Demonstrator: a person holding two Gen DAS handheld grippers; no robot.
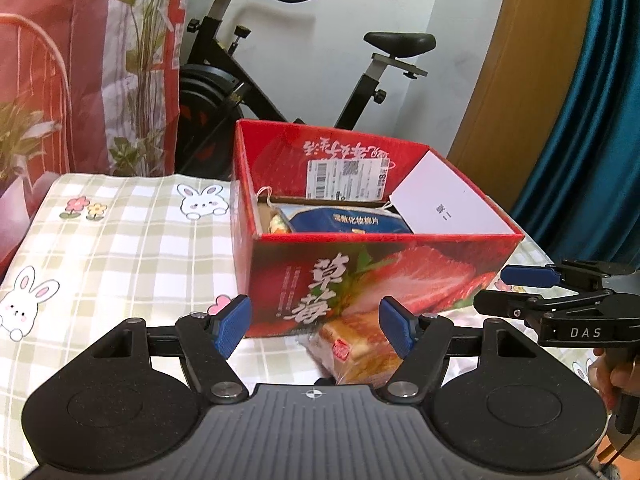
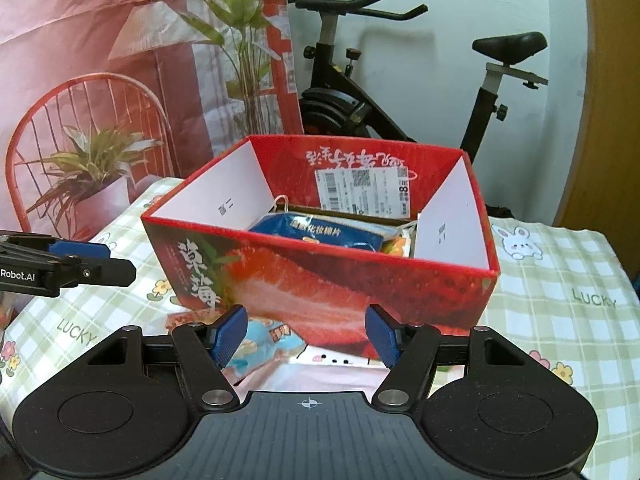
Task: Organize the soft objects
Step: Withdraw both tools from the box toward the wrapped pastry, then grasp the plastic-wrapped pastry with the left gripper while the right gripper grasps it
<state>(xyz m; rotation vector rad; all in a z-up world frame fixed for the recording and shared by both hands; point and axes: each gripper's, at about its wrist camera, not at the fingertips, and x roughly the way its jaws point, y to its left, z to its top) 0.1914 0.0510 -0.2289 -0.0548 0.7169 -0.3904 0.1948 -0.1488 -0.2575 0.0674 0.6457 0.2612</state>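
A red strawberry-print box (image 1: 360, 276) (image 2: 320, 280) stands open on the bed. A blue pack (image 1: 352, 220) (image 2: 320, 232) and other small items lie inside it. A bagged bread loaf (image 1: 352, 352) lies in front of the box, between my left gripper's (image 1: 314, 328) open fingers and close to the right pad (image 1: 396, 330). My right gripper (image 2: 307, 336) (image 1: 508, 292) is also open. A light blue snack packet (image 2: 264, 340) lies under it by the left pad (image 2: 230, 336), in front of the box. Beside the packet is a white-and-pink shape with a dotted face (image 2: 332, 360); I cannot tell whether it is a plush or a print.
A checked bunny-print cloth (image 1: 120, 240) (image 2: 560, 320) covers the surface. Behind the box stands a black exercise bike (image 1: 280, 80) (image 2: 400, 112). A red printed backdrop (image 1: 80, 60) hangs at left, a teal curtain (image 1: 592, 120) at right. The left gripper (image 2: 80, 260) shows at left, a hand (image 1: 612, 372) at right.
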